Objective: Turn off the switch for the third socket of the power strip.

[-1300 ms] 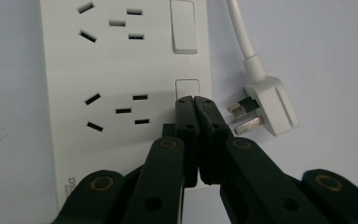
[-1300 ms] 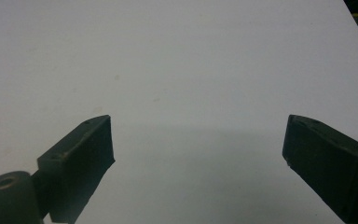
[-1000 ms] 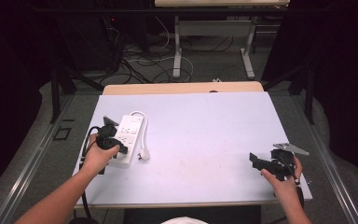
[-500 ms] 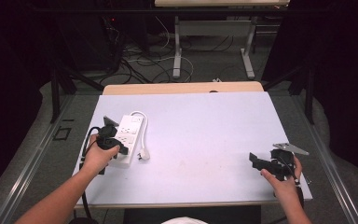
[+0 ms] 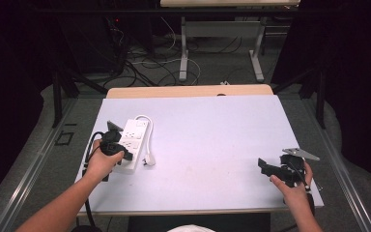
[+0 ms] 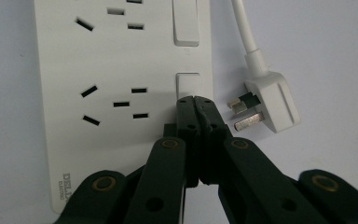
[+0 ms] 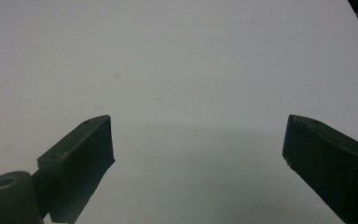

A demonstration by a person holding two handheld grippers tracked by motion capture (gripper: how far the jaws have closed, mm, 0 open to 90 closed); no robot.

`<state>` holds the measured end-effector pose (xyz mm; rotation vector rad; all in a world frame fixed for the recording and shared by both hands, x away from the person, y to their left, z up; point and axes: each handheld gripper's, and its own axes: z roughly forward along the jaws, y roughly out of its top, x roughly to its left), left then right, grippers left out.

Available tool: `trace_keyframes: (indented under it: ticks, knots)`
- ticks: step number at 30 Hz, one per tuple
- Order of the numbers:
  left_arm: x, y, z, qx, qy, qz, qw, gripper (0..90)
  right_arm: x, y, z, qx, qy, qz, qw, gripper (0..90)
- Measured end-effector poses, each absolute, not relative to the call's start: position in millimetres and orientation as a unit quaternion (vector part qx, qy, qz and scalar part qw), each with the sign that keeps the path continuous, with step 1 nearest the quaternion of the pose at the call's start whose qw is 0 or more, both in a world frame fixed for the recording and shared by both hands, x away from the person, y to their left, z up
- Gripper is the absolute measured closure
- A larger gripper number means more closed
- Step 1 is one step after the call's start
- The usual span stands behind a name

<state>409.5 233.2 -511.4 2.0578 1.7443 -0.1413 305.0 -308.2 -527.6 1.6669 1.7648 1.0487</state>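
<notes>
A white plastic power strip (image 5: 133,141) with rocker switches lies near the left edge of the pale grey desk (image 5: 212,135), its white cord looping round to a flat white plug (image 6: 266,105) that rests on the desk just beside the strip's long side. The left hand-held gripper (image 6: 194,100) is clenched, its two black jaws pressed together with nothing between them, their joined tips set at the lower rim of a small white rocker switch (image 6: 188,85); whether they actually touch the switch is hard to judge. From above, the person's left hand (image 5: 104,162) covers the near end of the strip, and the strip's lower part is cut off by the jaws in the left gripper view. Well apart, near the desk's front right corner, the right hand-held gripper (image 5: 269,167) is released, jaws spread wide over bare desk. The right hand (image 5: 292,191) hides much of its body. Beyond the desk's far edge, cables on the floor fade into darkness.
</notes>
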Motion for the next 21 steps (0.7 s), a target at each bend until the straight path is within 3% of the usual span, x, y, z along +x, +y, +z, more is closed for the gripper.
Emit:
trace_keyframes:
  ticks: [21]
  knots:
    - [409.9, 228.2, -508.6, 0.745, 0.63, -0.047, 0.214, 85.1, 304.9, -308.1, -527.4, 0.613, 0.645, 0.385, 0.247, 8.1]
